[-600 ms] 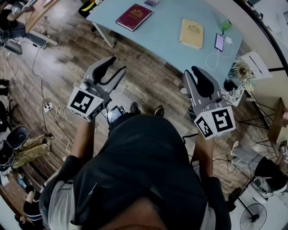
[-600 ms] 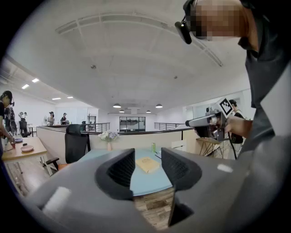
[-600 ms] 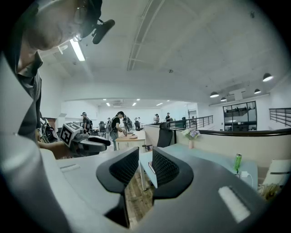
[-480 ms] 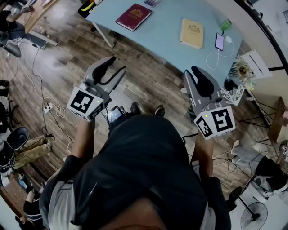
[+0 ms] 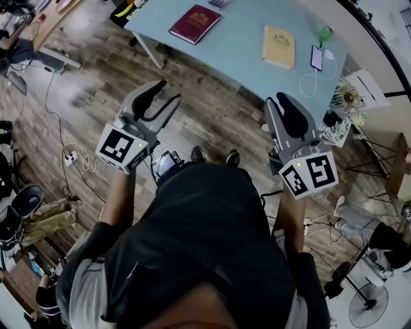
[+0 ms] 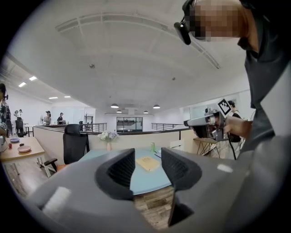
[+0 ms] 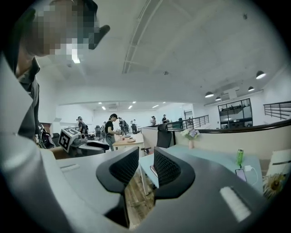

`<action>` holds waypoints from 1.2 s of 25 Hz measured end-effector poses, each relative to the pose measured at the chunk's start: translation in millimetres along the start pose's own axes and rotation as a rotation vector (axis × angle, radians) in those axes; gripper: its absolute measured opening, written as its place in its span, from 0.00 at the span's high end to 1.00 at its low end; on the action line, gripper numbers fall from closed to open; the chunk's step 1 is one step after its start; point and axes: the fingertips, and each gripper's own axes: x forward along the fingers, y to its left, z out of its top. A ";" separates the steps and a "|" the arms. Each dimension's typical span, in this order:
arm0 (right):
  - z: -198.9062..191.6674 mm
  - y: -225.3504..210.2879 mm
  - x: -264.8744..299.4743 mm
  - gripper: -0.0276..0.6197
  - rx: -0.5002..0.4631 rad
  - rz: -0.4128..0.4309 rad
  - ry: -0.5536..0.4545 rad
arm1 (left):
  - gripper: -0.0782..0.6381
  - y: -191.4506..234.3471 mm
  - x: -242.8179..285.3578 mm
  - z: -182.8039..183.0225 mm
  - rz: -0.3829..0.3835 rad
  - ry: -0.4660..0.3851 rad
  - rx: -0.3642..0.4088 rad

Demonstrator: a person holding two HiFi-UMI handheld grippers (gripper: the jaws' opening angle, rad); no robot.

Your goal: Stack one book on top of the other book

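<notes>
Two things flank the tan book [image 5: 279,46]: red book [image 5: 194,24], phone [image 5: 316,58].

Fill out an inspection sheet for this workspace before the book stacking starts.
Surface: light blue table, mostly bare, ahead of both grippers.
Job's things: red book and tan book lie flat and apart, not stacked.
Clutter: phone and green can beside the tan book.
Grippers: left gripper open, empty; right gripper jaws narrowly apart, empty; both over the floor, short of the table.
Cables: white cable loops from the phone on the table; power strip with leads on the floor.
Surroundings: wood floor; fan; people at far desks.
</notes>
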 end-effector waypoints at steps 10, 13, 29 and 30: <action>-1.2 23.1 26.0 0.82 0.017 -0.007 0.010 | 0.58 25.8 -12.4 -5.6 -0.022 -0.016 -0.010; 1.1 18.2 34.0 0.82 0.019 -0.009 0.013 | 0.58 31.1 -7.9 -5.9 -0.023 -0.011 -0.017; 3.3 -31.1 72.2 0.82 0.043 0.097 0.002 | 0.58 41.9 30.6 -0.9 0.070 0.019 -0.013; 3.5 -36.0 75.4 0.82 0.045 0.105 0.004 | 0.58 42.0 34.8 -0.2 0.077 0.021 -0.016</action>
